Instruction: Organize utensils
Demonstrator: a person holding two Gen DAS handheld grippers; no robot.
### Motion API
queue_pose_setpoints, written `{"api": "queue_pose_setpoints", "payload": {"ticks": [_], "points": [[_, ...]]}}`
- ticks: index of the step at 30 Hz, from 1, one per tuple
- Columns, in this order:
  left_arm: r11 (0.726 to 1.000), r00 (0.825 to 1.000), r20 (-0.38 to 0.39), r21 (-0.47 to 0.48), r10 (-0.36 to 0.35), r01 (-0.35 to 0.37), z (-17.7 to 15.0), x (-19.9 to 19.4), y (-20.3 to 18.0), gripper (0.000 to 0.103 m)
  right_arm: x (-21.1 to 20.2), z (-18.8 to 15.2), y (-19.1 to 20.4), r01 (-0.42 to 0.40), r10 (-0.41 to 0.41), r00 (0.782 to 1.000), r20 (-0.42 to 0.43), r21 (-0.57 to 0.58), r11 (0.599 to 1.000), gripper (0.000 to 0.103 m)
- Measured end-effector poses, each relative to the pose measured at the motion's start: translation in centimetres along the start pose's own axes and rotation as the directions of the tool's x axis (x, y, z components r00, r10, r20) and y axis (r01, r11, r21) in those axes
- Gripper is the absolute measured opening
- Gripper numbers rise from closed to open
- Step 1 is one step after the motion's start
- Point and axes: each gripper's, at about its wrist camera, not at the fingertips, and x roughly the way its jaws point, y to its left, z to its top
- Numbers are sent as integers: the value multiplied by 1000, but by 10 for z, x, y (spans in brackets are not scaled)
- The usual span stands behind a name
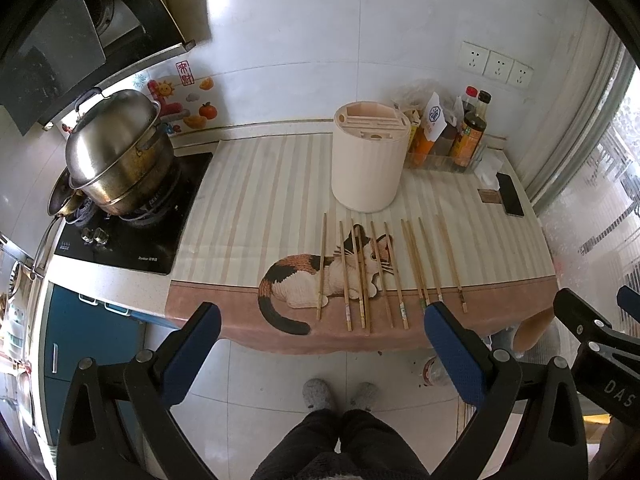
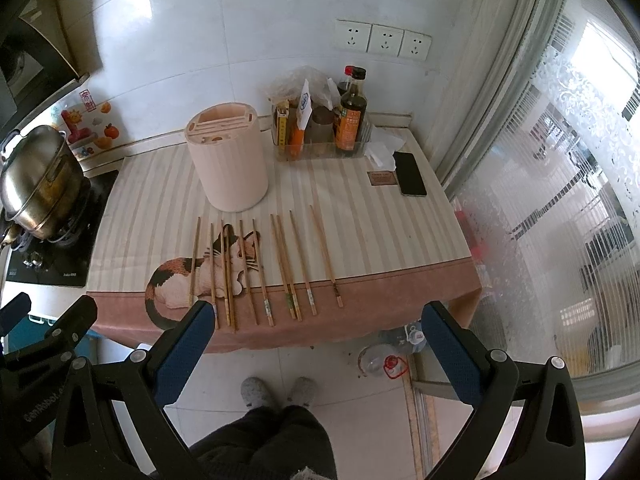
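I am looking down at a tabletop point(image 1: 248, 184) covered by a striped cloth with a calico cat picture point(image 1: 320, 280). Ten wooden chopsticks point(image 1: 384, 272) lie side by side in a loose row along the near edge, several crossing the cat. Just behind them stands a cream cylindrical utensil holder point(image 1: 368, 160) with slots in its top, upright and apart from the chopsticks. Behind it, to the right, a clear tray of sauce bottles point(image 1: 468, 136) sits by the wall, with a dark phone point(image 1: 510, 194) near the right edge. To the left is a steel steamer pot point(image 1: 116, 152) on a gas stove. My left hand-held gripper point(image 1: 320, 332) hangs before the table edge, fingers spread wide, holding nothing. My right hand-held gripper point(image 2: 316, 332) is likewise spread and empty. The person's grey slippers point(image 2: 276, 392) show on the floor below.
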Motion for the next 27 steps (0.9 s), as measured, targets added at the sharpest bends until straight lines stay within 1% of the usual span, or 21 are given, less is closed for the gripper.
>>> {"api": "queue_pose_setpoints", "payload": {"ticks": [9, 13, 16, 17, 24, 25, 27], "points": [[1000, 1000, 5, 1, -1, 1, -1, 0, 1, 103, 0, -1, 0, 0, 0, 1000, 4, 0, 1000, 103], [1000, 1000, 5, 3, -2, 2, -1, 0, -2, 103, -10, 3, 4, -1, 2, 1000, 8, -3, 1000, 103], [1000, 1000, 7, 3, -1, 1, 0, 1, -4, 103, -10, 3, 4, -3, 3, 1000, 9, -4, 1000, 103], [1000, 1000, 10, 0, -2, 2, 2, -7, -3, 103, -10, 4, 4, -5, 5, 1000, 10, -4, 1000, 103], [1000, 1000, 16, -3, -7, 7, 3, -10, -6, 103, -13, 3, 6, -6, 6, 1000, 20, -7, 1000, 103], [1000, 1000, 17, -5, -6, 6, 1, -11, 0, 103, -13, 2, 5, -7, 7, 1000, 20, -6, 1000, 103], [1000, 1000, 18, -5, -7, 7, 2, -13, -1, 103, -13, 2, 5, -6, 6, 1000, 20, -7, 1000, 103]]}}
